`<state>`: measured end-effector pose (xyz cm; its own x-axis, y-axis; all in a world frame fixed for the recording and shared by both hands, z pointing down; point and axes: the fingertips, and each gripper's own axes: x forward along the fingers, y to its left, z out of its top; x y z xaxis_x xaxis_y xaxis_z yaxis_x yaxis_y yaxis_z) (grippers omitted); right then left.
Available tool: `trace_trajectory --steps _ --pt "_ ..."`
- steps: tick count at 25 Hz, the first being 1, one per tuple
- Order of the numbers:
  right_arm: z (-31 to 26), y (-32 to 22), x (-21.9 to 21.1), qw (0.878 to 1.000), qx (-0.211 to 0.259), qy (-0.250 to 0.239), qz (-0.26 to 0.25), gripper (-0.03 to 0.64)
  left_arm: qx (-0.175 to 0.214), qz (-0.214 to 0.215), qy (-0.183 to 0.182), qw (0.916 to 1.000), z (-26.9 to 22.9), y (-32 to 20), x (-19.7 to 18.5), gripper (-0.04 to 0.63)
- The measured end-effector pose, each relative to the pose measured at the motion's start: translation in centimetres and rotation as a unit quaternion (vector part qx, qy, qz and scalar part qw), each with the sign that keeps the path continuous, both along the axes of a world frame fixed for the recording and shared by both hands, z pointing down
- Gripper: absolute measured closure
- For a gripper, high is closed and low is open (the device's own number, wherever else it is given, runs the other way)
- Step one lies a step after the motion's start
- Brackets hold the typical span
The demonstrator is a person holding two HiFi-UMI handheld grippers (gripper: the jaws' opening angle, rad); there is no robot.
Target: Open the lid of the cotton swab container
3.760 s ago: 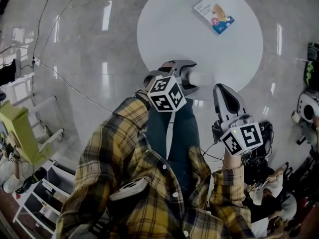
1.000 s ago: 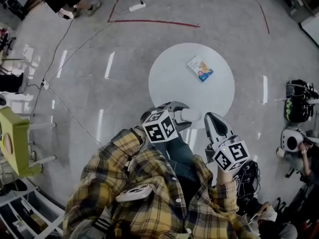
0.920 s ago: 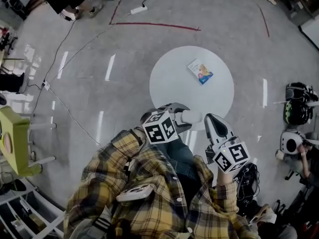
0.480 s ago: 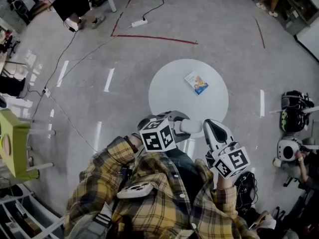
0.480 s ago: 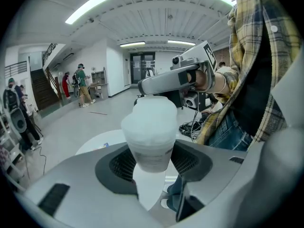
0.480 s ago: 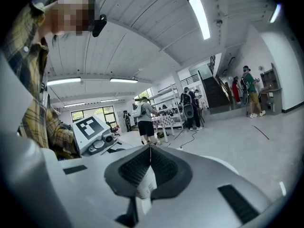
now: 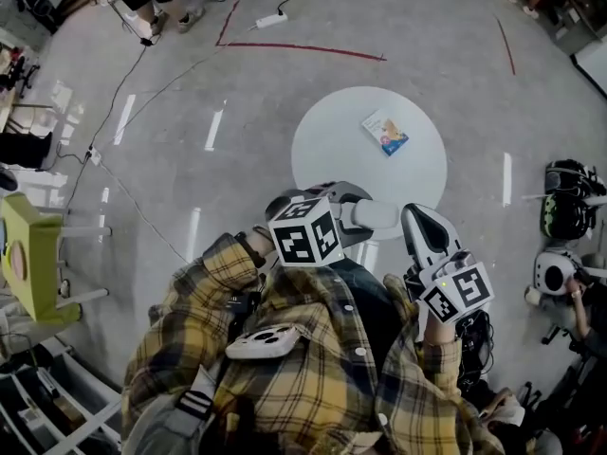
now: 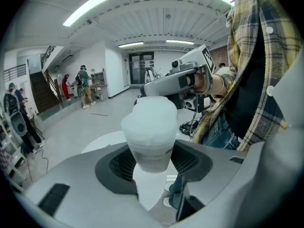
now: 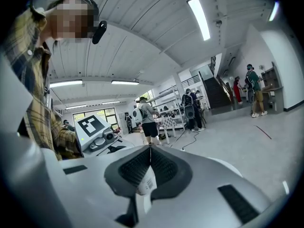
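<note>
Clearances: the round white counter [image 7: 337, 150] stands alone on a grey floor [image 7: 218, 188] with open floor around every edge. Its top is bare except for a small printed packet [image 7: 385, 132], which lies flat toward the far right side and well inside the edge. Beyond the far edge, a red line [image 7: 303, 47] crosses the floor and a power strip [image 7: 270, 19] lies past it. Cables [image 7: 133, 207] trail over the floor to the left, well apart from the counter. Bags and equipment [image 7: 567, 197] stand to the right, also well clear of it.

Task item: the cotton swab container [image 8: 149, 132] is held in the air and rests on nothing. In the head view it shows just at the counter's near edge [image 7: 377, 214]. It is a frosted white cylinder with a slightly wider rounded lid, and the lid is seated on the body. A faint printed band runs around the body just below the lid. The lid end points away from the holding claw, toward the other one.

Left claw [image 8: 152, 163]: closed around the container's body below the lid, with the ribbed pads bearing on both sides.

Right claw [image 9: 150, 161]: pads together with no gap. A small white printed tag [image 9: 146, 184] shows at the lower end of the seam, and its attachment cannot be made out. In the head view this claw [image 7: 417, 218] sits just beside the container's lid end, and contact cannot be confirmed.
</note>
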<state>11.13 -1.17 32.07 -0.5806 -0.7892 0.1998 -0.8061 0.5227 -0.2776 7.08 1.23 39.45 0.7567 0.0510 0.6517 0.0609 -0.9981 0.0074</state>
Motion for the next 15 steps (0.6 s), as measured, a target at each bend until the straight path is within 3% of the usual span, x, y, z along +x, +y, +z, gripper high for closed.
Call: trace_trajectory --steps 15 --pt "-0.14 -0.78 -0.10 1.000 -0.003 -0.004 -0.001 0.600 -0.003 0.002 0.004 1.0000 -0.52 -0.68 0.15 0.364"
